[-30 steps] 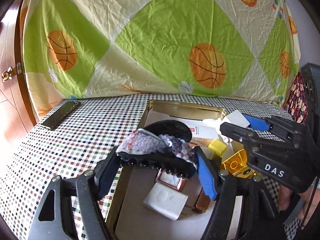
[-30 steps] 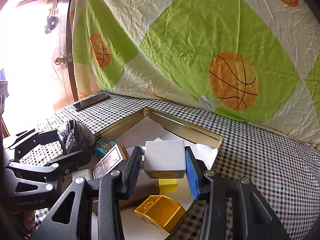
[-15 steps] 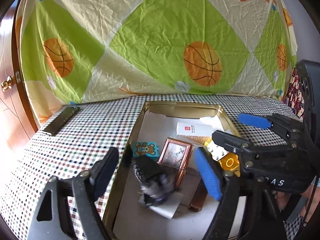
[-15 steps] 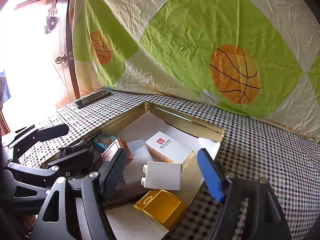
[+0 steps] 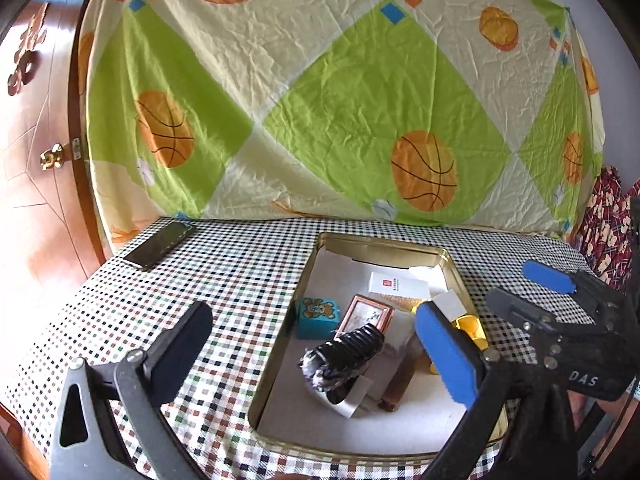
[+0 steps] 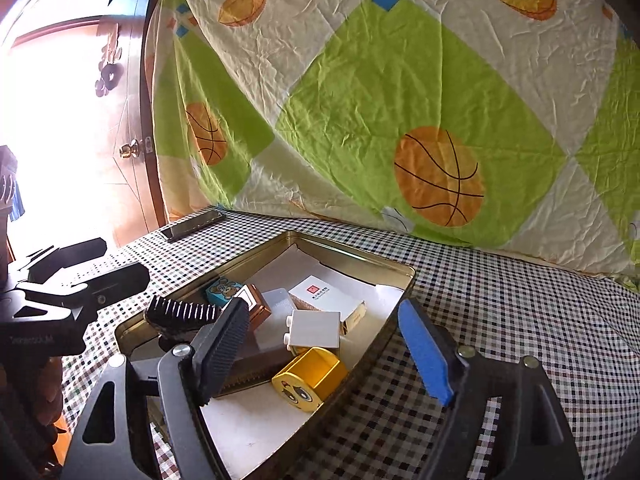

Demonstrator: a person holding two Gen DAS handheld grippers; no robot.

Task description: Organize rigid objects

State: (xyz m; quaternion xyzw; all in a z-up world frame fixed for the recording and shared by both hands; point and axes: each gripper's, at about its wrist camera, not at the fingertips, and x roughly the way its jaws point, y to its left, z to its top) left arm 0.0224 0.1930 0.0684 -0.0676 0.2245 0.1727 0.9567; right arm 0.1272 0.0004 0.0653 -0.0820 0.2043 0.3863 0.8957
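Observation:
A gold metal tin (image 5: 310, 276) (image 6: 352, 252) on the checked tablecloth holds several small items. A black ridged toy shoe (image 5: 352, 350) (image 6: 182, 314) lies on its side on a white pad. Near it are a blue bear block (image 5: 318, 314) (image 6: 220, 290), a copper-framed picture (image 5: 366, 316), a white card box (image 5: 396, 286) (image 6: 326, 294), a white brick (image 6: 314, 330) and a yellow face block (image 6: 310, 378). My left gripper (image 5: 316, 344) is open and empty above the tin's left side. My right gripper (image 6: 320, 354) is open and empty above the tin's near right end.
A dark phone (image 5: 160, 244) (image 6: 192, 226) lies at the table's far left corner. A basketball-print sheet (image 5: 340, 100) hangs behind the table. A wooden door (image 5: 28, 160) stands to the left. The tablecloth (image 6: 520, 320) extends right of the tin.
My left gripper opened and dropped the toy shoe into the tin, then drew back. My right gripper opened and released the white brick into the tin, then drew back too.

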